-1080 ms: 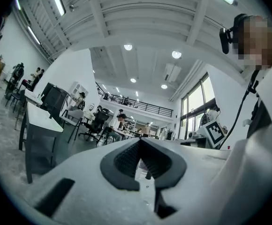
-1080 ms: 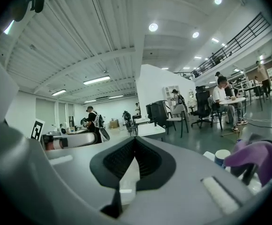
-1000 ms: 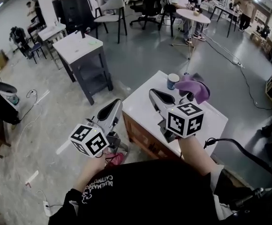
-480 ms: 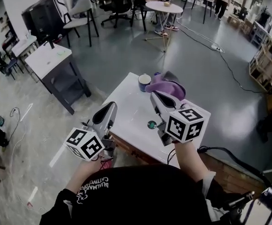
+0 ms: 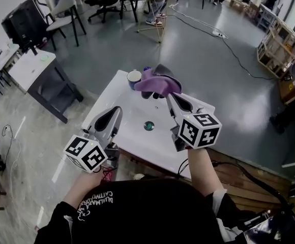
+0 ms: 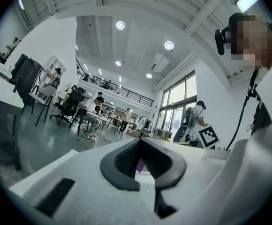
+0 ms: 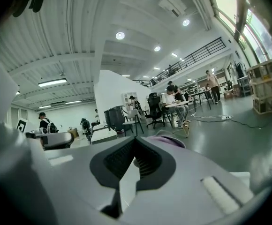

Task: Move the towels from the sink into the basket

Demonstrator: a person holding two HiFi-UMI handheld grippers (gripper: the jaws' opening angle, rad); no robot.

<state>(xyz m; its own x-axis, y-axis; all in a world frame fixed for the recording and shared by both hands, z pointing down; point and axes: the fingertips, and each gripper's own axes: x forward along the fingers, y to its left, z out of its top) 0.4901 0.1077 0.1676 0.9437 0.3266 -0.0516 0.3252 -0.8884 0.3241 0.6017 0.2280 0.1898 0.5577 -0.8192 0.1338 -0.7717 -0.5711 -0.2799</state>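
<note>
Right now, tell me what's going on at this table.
A person holds a gripper in each hand over a white table. The right gripper, jaws together, has its tip at a bunched purple towel beside a cup; whether it pinches the cloth is unclear. The left gripper, jaws also together, holds nothing.

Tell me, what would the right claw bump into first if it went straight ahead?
Most likely the crumpled purple towel on the white table; the right claw points at it from close by, though depth is unclear.
</note>
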